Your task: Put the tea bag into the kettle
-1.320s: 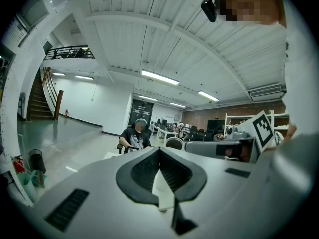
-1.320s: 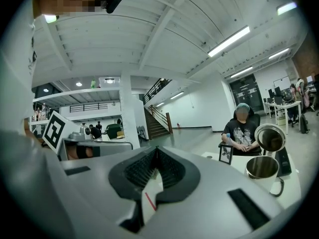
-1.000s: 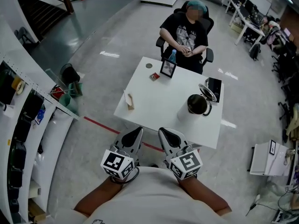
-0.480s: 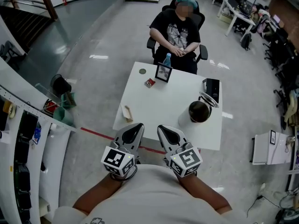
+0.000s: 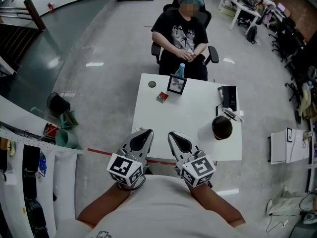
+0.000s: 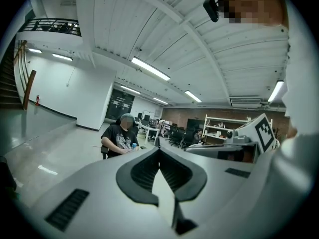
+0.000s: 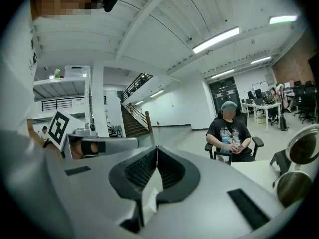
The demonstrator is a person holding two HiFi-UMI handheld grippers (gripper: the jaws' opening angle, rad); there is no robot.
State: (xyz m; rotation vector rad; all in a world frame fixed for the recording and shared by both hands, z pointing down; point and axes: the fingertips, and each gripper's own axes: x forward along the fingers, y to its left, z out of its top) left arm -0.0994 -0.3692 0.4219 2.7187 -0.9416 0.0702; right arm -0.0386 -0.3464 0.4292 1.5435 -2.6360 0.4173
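The dark kettle [image 5: 222, 128] stands near the right front of the white table [image 5: 183, 118], its lid [image 5: 232, 114] open beside it. It shows again at the right edge of the right gripper view as the kettle [image 7: 293, 185]. I cannot make out the tea bag in any current view. My left gripper [image 5: 146, 133] and right gripper [image 5: 172, 135] are held side by side close to my chest, short of the table's near edge. Both are shut with nothing between the jaws, as the left gripper [image 6: 158, 151] and right gripper [image 7: 156, 148] views show.
A person [image 5: 181, 31] sits in a chair at the table's far side. On the table are a picture frame [image 5: 177, 85], a bottle [image 5: 181, 71], a small red item [image 5: 162, 97], a round coaster [image 5: 152, 84] and a black device [image 5: 228, 97]. Shelving [image 5: 25, 182] lines the left.
The head view has swung: the table and kettle now sit further right and look smaller. The tan tea bag seen at the table's left edge no longer shows. Both grippers keep their pose, shut.
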